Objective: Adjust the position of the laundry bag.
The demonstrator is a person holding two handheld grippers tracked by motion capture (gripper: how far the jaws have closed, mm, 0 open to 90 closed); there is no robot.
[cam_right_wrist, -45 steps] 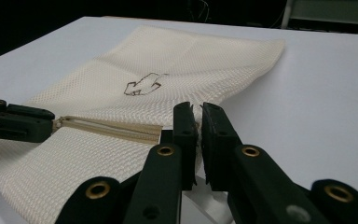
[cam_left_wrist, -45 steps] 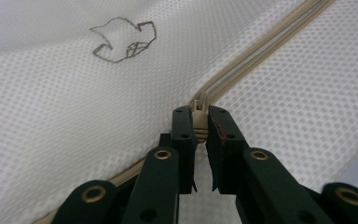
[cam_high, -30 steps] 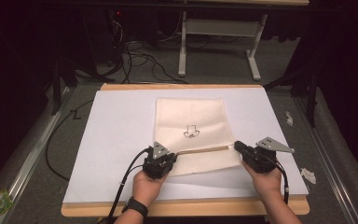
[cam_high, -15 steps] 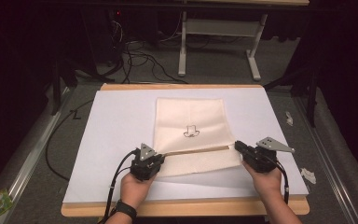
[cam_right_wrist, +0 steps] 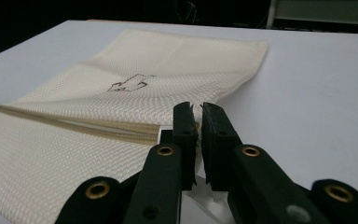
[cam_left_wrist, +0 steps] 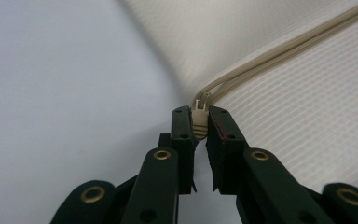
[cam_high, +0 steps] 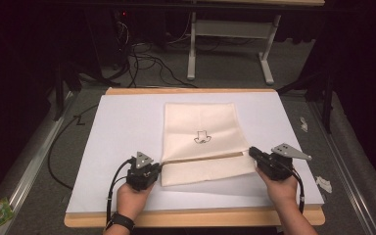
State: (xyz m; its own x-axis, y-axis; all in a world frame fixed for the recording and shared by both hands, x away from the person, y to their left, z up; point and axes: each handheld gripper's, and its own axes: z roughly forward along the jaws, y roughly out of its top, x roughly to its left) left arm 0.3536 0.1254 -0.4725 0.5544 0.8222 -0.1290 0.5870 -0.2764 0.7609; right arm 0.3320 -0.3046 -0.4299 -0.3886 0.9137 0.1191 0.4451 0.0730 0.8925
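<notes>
Both grippers are pinched on the near hem of a cream woven cloth (cam_high: pixel 199 128) that lies in the middle of the white table cover (cam_high: pixel 122 127). The left gripper (cam_left_wrist: pixel 199 122) has its jaws nearly closed on the cloth's left corner, where the doubled edge bunches into a small tuck between them; in the high view it sits at the cloth's near left end. The right gripper (cam_right_wrist: pixel 198 122) has its jaws drawn narrow on the opposite corner of the same hem. That near strip is already turned over onto the rest of the cloth, so one fold is begun: a band of cloth lies doubled along the near side, just short of the small dark printed figure (cam_high: pixel 201 137), with the hem slightly lifted rather than pressed flat. By my judgement the fold is only part way; the edge has yet to be carried on toward the far edge, laid down and released.
</notes>
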